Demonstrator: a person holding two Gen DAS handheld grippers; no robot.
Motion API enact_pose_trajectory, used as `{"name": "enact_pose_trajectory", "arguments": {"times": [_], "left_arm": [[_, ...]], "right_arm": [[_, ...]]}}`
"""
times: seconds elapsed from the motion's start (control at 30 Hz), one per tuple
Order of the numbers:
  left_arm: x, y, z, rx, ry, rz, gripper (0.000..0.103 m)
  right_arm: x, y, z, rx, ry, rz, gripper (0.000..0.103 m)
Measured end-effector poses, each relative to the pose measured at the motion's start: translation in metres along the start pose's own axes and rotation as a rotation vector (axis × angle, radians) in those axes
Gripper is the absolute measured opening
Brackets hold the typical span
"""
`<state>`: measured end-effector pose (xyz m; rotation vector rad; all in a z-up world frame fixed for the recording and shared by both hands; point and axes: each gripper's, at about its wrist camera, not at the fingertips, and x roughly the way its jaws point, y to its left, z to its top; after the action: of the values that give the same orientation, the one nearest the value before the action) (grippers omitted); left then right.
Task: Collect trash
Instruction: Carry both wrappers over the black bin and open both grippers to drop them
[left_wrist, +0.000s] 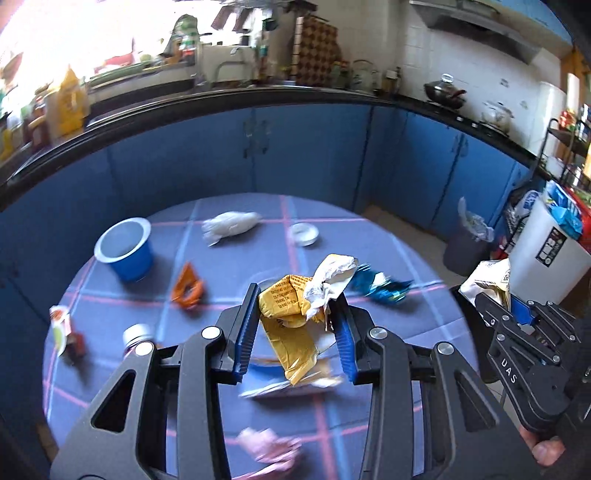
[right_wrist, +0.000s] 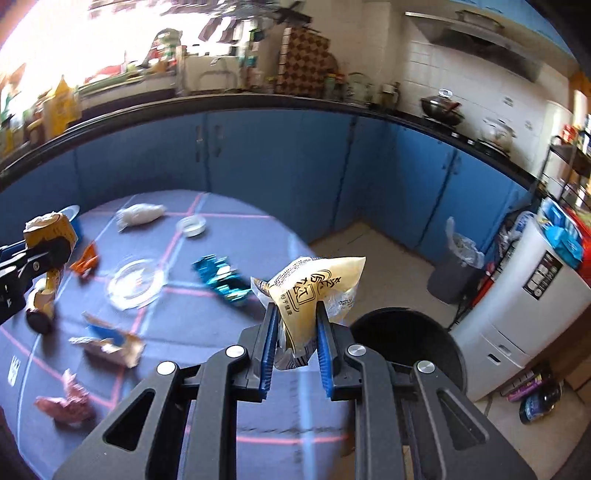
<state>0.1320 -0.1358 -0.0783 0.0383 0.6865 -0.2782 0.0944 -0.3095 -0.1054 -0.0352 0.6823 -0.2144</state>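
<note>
My left gripper (left_wrist: 295, 299) is shut on a crumpled yellow wrapper (left_wrist: 291, 325) and holds it above the round blue table (left_wrist: 406, 332). It shows in the right wrist view (right_wrist: 48, 251) at the far left. My right gripper (right_wrist: 295, 310) is shut on a pale yellow snack bag (right_wrist: 314, 291), held near the table's right edge beside a black bin (right_wrist: 410, 339). It also shows in the left wrist view (left_wrist: 495, 299). Loose trash lies on the table: a blue foil wrapper (right_wrist: 221, 277), an orange wrapper (left_wrist: 188, 286), a white bag (left_wrist: 231, 225), a pink wrapper (right_wrist: 66, 402), and a torn packet (right_wrist: 110, 343).
A blue cup (left_wrist: 125, 247), a small white dish (left_wrist: 304, 233), a clear glass plate (right_wrist: 135, 282) and a small jar (left_wrist: 138, 334) are on the table. A grey lined bin (right_wrist: 456, 266) and a white appliance (right_wrist: 524, 299) stand on the right. Blue cabinets run behind.
</note>
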Motion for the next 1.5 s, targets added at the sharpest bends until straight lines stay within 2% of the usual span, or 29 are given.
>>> {"name": "enact_pose_trajectory", "arguments": {"times": [0.4, 0.5, 0.6, 0.63, 0.67, 0.73, 0.83, 1.1, 1.2, 1.27, 1.33, 1.4, 1.5], "left_arm": [[0.037, -0.086, 0.032, 0.073, 0.007, -0.096, 0.039], [0.042, -0.106, 0.037, 0.087, 0.007, -0.113, 0.039], [0.047, -0.123, 0.041, 0.106, 0.007, -0.125, 0.039], [0.046, -0.127, 0.042, 0.111, 0.007, -0.130, 0.039], [0.047, -0.132, 0.044, 0.116, 0.005, -0.134, 0.039], [0.046, -0.142, 0.048, 0.128, -0.006, -0.143, 0.039], [0.047, -0.156, 0.054, 0.145, -0.019, -0.156, 0.039], [0.051, -0.200, 0.061, 0.190, -0.017, -0.218, 0.042], [0.051, -0.218, 0.064, 0.214, -0.020, -0.245, 0.048], [0.051, -0.226, 0.065, 0.227, -0.032, -0.244, 0.055], [0.051, -0.234, 0.068, 0.233, -0.046, -0.246, 0.076], [0.049, -0.233, 0.069, 0.225, -0.061, -0.246, 0.086], [0.047, -0.230, 0.070, 0.229, -0.079, -0.213, 0.088]], "right_arm": [[0.026, -0.085, 0.015, 0.117, -0.004, -0.108, 0.020], [0.029, -0.099, 0.017, 0.136, -0.005, -0.121, 0.024], [0.030, -0.111, 0.018, 0.142, -0.016, -0.140, 0.030], [0.029, -0.114, 0.019, 0.143, -0.022, -0.150, 0.037], [0.030, -0.118, 0.019, 0.148, -0.025, -0.168, 0.061], [0.028, -0.125, 0.019, 0.161, -0.037, -0.168, 0.080], [0.026, -0.131, 0.018, 0.163, -0.061, -0.183, 0.080], [0.031, -0.155, 0.010, 0.199, -0.034, -0.213, 0.080], [0.031, -0.162, 0.007, 0.218, -0.027, -0.218, 0.080], [0.031, -0.167, 0.005, 0.231, -0.023, -0.217, 0.080], [0.032, -0.170, 0.003, 0.239, -0.019, -0.216, 0.080], [0.032, -0.173, 0.002, 0.245, -0.017, -0.214, 0.080], [0.032, -0.175, 0.001, 0.249, -0.012, -0.208, 0.080]]}}
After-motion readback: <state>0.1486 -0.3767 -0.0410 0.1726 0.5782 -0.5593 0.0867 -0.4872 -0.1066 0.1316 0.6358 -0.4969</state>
